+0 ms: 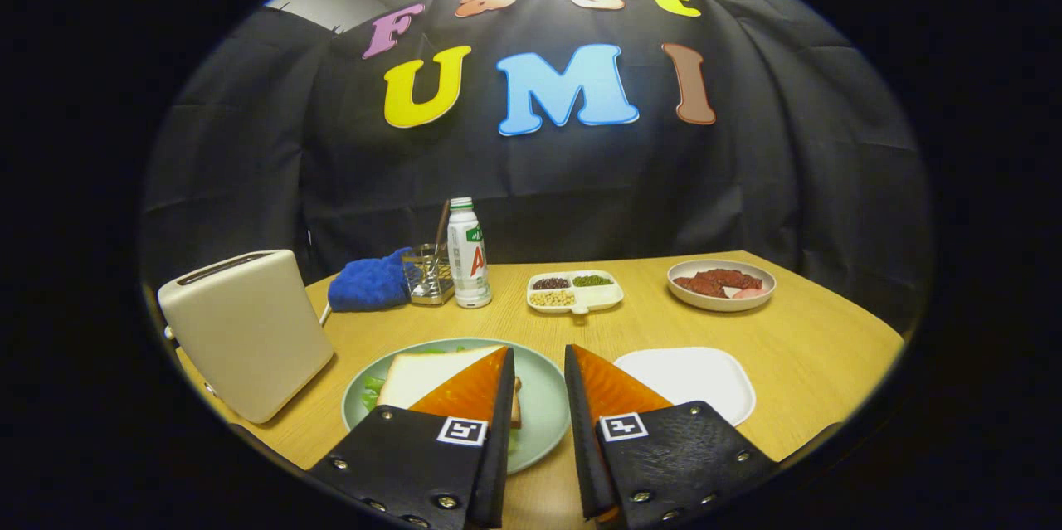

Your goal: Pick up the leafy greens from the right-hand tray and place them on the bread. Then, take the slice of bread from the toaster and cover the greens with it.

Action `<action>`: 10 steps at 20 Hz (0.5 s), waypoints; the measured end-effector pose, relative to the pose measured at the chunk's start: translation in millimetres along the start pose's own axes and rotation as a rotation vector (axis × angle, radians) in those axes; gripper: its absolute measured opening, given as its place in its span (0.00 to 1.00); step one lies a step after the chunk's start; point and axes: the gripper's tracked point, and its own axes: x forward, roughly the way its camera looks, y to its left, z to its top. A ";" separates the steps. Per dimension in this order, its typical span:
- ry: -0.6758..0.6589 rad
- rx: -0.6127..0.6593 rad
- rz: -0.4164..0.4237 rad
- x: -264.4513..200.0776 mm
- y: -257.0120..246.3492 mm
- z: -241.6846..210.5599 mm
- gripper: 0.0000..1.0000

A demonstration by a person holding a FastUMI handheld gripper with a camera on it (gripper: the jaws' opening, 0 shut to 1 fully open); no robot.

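A pale green plate (543, 397) lies on the wooden table just ahead of my fingers. On it rests a slice of bread (423, 376) with leafy greens (371, 391) sticking out from under its left edge. My gripper (539, 360) hovers open above the plate, nothing between the fingers; the left finger hides part of the bread. A white tray (697, 381) lies bare to the right of the plate. The cream toaster (245, 331) stands to the left of the plate.
Behind the plate stand a white bottle (467, 256), a small metal rack (427, 277) and a blue mitt (369, 283). A divided dish of beans (575, 291) and a bowl of red meat (720, 284) sit farther back right.
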 end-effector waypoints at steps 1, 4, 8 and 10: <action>-0.017 -0.017 -0.016 -3.1 -13.2 6.3 0.35; -0.056 -0.087 -0.056 -12.0 -51.1 21.5 0.35; -0.077 -0.104 -0.017 -23.8 -89.5 29.2 0.35; -0.075 -0.063 0.032 -28.3 -106.3 31.7 0.35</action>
